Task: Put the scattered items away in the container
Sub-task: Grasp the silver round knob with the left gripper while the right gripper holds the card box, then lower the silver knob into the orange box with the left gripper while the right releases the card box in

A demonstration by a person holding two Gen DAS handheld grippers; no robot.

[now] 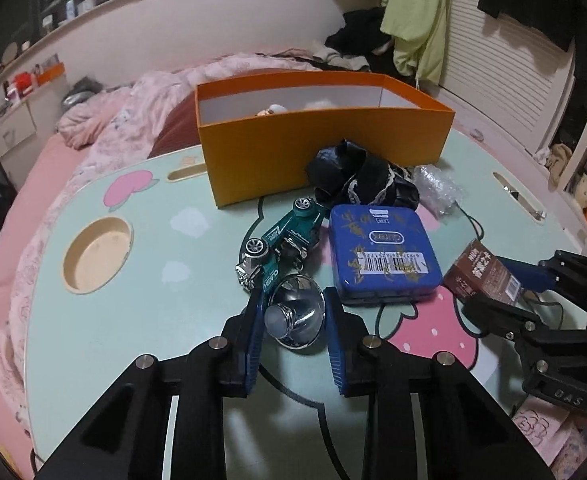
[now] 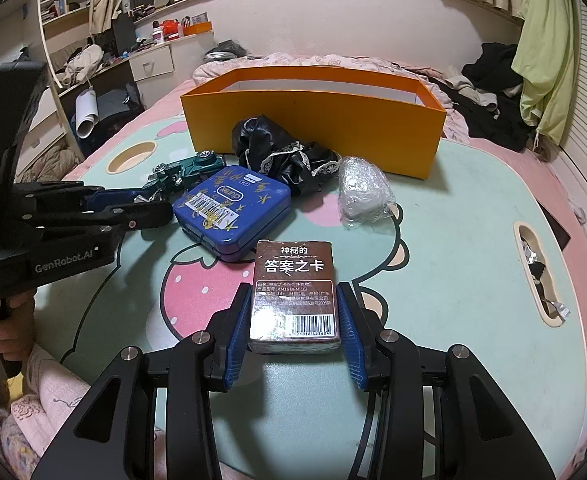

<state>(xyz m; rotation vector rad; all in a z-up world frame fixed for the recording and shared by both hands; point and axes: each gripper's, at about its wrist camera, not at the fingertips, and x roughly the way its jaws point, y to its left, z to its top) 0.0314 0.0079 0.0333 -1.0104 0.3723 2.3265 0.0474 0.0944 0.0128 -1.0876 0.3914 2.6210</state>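
Inside orange box (image 1: 325, 136), small items visible from left wrist only

Each hand-held gripper is a black plastic linkage with round silver pivot pins and 2 blue ribbed finger pads. The left hand-held gripper (image 1: 293, 308) carries "GenRobot.AI" in pale letters on its side body. The right hand-held gripper (image 2: 293, 320) shows "DAS" embossed on its black housing.
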